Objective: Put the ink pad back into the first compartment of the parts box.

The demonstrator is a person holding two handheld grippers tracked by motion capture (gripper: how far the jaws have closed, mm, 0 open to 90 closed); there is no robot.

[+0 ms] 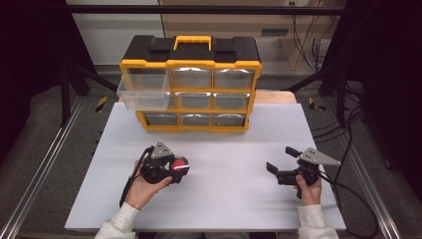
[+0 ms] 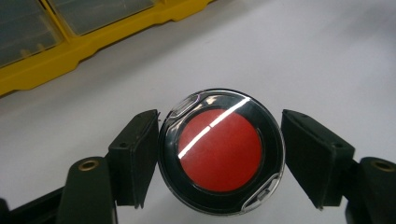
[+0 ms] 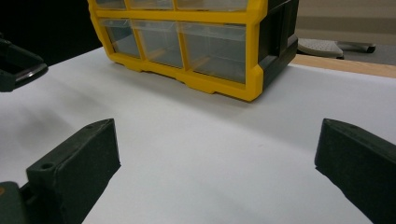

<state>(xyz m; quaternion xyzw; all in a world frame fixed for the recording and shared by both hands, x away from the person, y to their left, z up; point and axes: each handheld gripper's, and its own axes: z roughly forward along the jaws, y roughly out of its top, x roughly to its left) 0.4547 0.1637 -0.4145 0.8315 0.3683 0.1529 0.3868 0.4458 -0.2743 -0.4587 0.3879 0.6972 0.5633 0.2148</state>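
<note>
Centrally at the worktop's (image 1: 214, 199) far edge stands a yellow-and-black drawer cabinet (image 1: 191, 84), nine clear drawers, the top-left drawer (image 1: 144, 93) pulled out; its contents cannot be made out. Left tongs (image 2: 220, 154) bracket a round black case with a red centre (image 2: 220, 151), lying flat with its face up, one jaw touching, the other just off it. Right tongs (image 1: 282, 160) gape, released, over bare worktop.

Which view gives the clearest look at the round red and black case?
The left gripper view: the case sits large between the left gripper's fingers, glossy lid and red centre plain. The high view shows it small at that gripper, partly hidden. The right gripper view faces the drawer cabinet.
</note>
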